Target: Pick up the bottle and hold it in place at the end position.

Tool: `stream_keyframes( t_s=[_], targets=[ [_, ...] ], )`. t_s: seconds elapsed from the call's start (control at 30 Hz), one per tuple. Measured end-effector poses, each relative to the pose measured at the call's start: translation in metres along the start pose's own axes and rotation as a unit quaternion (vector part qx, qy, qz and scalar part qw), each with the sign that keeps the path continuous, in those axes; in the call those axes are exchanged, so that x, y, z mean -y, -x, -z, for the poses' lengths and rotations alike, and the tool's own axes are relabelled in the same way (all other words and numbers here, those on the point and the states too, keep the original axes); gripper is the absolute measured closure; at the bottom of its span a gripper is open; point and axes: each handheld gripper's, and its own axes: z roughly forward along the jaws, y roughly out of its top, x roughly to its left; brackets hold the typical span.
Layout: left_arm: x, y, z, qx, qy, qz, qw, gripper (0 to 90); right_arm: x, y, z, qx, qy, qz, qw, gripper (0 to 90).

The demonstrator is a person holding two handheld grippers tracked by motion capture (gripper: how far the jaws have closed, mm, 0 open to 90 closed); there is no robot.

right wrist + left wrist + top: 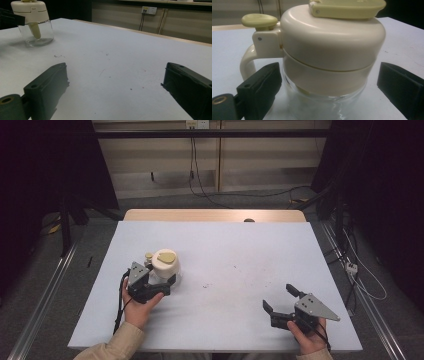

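Observation:
A clear glass jar with a cream lid, a side handle and a pale yellow lever stands upright at the left of the table. My left gripper is open, its jaws on either side of the jar's glass body. In the left gripper view the jar sits between the two jaws of the left gripper, with a gap showing at the right jaw. My right gripper rests open near the front right, with nothing between its jaws. The right gripper view shows the right gripper over bare table and the jar far off.
The pale blue table top has a few dark specks near its middle. A wooden strip runs along the far edge with a small dark object on it. Cables and a power strip lie on the floor at the right.

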Motion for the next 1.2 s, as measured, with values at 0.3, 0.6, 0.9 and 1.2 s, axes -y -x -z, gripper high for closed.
stream_keyframes(
  t_s=[0.3,0.6,0.9,1.2],
  targets=[
    [-0.003,0.004,-0.008,-0.02,0.004,0.004,0.9998,4.9,0.0,0.0,0.0,0.001,0.0,-0.001,1.0,4.5],
    [-0.005,0.009,-0.016,-0.041,0.006,0.01,0.9991,2.9,0.0,0.0,0.0,0.001,0.001,-0.001,1.0,4.5],
    [-0.005,0.011,-0.024,-0.057,0.008,0.018,0.9982,3.2,0.0,0.0,0.0,0.001,0.001,-0.002,1.0,4.5],
    [-0.005,0.013,-0.029,-0.069,0.01,0.019,0.9974,4.0,0.0,0.0,0.0,0.0,0.001,-0.002,1.0,4.6]
  ],
)
